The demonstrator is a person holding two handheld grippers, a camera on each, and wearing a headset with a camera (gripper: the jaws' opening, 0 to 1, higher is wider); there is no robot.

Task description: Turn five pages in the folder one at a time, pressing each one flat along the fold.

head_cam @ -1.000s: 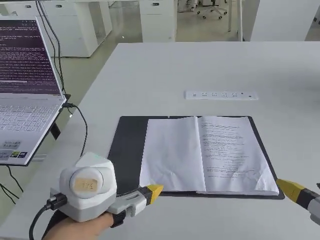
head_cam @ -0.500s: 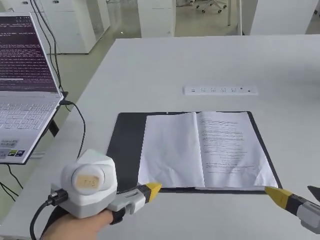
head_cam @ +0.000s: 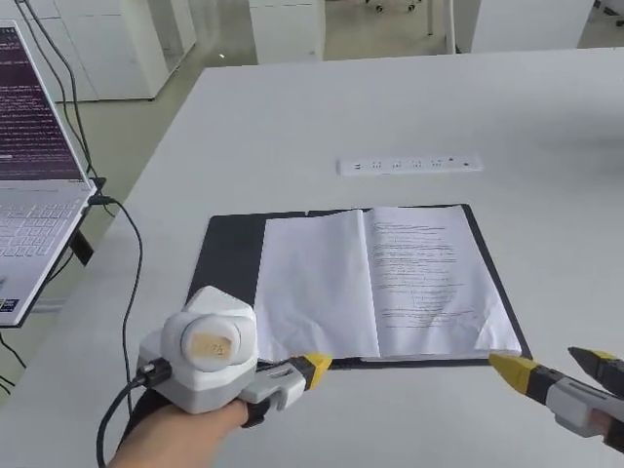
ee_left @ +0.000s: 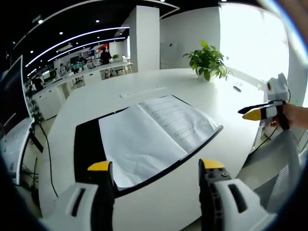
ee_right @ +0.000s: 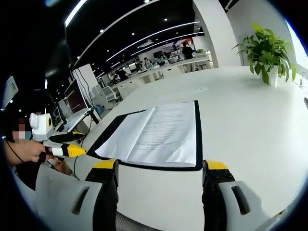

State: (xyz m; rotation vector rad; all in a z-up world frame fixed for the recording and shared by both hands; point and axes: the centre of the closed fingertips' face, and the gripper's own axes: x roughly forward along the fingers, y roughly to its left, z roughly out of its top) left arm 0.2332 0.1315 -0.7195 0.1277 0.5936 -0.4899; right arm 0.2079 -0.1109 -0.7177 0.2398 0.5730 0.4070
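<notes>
My right fingers (head_cam: 515, 370) have edged toward the folder (head_cam: 234, 258), which lies open on the bench (head_cam: 292, 117); left fingers (head_cam: 314, 369) hover nearby, both pairs spread, empty. Pinching deep could lift several pages (head_cam: 434, 283) together

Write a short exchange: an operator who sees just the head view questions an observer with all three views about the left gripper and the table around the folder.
Operator: The left gripper has its body in the way of its jaws for me. Open or shut?
Observer: Open. In the left gripper view its jaws stand wide apart and empty, with the near edge of the folder seen between them.
Operator: Is anything on the table out past the printed page?
Observer: A leafy green plant stands at the table's edge on that side, well apart from the folder. I can't make out its pot.
</notes>
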